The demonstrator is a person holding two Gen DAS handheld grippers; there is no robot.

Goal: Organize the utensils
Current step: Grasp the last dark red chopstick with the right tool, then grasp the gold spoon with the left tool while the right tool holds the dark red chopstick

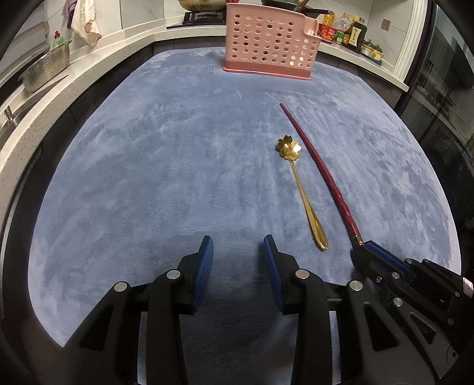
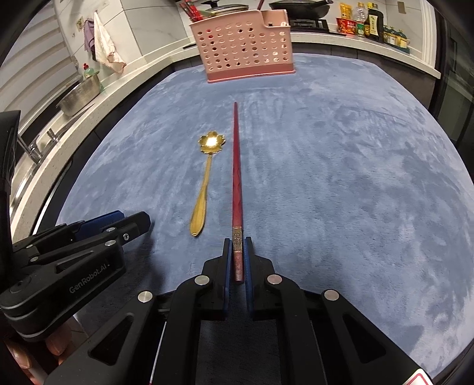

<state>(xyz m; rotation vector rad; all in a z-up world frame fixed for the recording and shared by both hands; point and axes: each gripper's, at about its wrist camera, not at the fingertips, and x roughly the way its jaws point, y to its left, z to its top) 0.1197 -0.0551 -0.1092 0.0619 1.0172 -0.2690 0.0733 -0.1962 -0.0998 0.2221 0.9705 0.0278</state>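
Home kitchen.
Stove w/ pans (image 2: 299,9), sink & faucet (image 2: 32,148), metal colander (image 1: 47,69), sauce bottles (image 1: 352,29) along white countertop (image 1: 38,118).

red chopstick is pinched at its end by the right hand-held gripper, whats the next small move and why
Probably lift it. The right hand-held gripper is shut on the red chopstick, whose length seems to lie on the blue mat beside the gold spoon. Raising it clears the way to the pink caddy. The left hand-held gripper is open and empty.
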